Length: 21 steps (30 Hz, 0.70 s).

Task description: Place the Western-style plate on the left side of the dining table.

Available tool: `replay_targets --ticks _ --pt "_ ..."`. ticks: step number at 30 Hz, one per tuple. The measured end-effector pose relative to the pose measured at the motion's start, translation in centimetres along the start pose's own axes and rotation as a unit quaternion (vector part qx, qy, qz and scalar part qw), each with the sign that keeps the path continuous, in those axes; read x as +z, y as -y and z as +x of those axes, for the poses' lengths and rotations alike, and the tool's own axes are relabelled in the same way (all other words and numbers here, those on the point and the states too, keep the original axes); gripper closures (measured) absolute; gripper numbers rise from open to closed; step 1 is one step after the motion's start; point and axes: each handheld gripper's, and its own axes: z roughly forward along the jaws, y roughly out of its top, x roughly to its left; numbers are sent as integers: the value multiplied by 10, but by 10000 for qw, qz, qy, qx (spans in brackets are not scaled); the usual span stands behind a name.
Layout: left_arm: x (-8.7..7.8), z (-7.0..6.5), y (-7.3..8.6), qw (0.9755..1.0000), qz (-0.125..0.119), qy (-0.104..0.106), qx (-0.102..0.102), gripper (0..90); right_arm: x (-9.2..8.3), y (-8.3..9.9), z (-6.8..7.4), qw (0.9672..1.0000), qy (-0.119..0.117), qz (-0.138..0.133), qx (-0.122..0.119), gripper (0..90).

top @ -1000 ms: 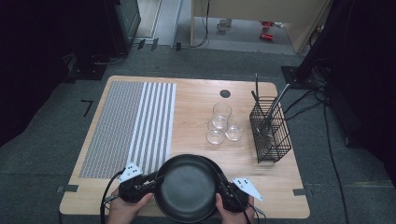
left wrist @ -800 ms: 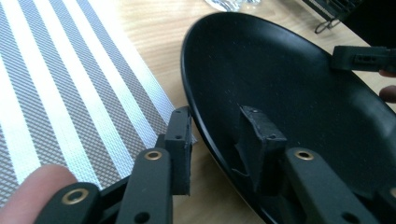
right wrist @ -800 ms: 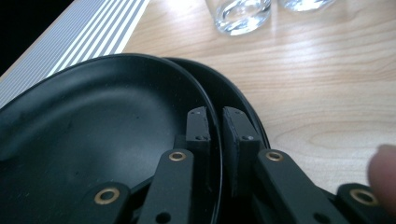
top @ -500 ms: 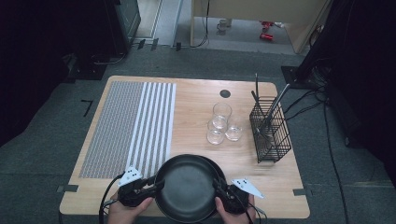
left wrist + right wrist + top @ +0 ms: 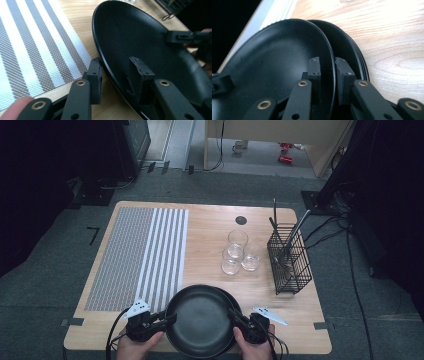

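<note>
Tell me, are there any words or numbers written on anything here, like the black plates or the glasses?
None can be read: the black plates, glasses, striped mat and wire basket carry no words or numbers. The red things on the floor far back are too small and blurred to tell.

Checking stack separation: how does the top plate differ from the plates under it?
The top plate is raised and tilted, while the lower plates lie flat on the table. The top plate shows its whole inside; the lower plates show just a crescent of rims past its right edge. All are black, round and seemingly alike in size.
</note>
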Motion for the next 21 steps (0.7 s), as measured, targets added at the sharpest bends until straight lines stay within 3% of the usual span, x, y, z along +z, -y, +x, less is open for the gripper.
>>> replay_targets --ticks 5,10,15,17,21 --pt "-1 5 -2 9994 -126 184 -267 717 -3 2 -1 9996 -122 -244 101 807" --pt "-3 4 -5 9994 -201 255 -139 732 -13 -3 6 9979 -208 -620 -23 824" --pt "-2 6 -6 9995 -152 261 -135 728 -11 -6 5 9977 -266 -602 152 833" --pt "-3 6 -7 9994 -180 306 -40 729 -12 -6 6 9976 -261 -629 152 832" --pt "-3 6 -9 9991 -250 344 -90 743 -15 -10 9 9966 -334 -732 177 833"
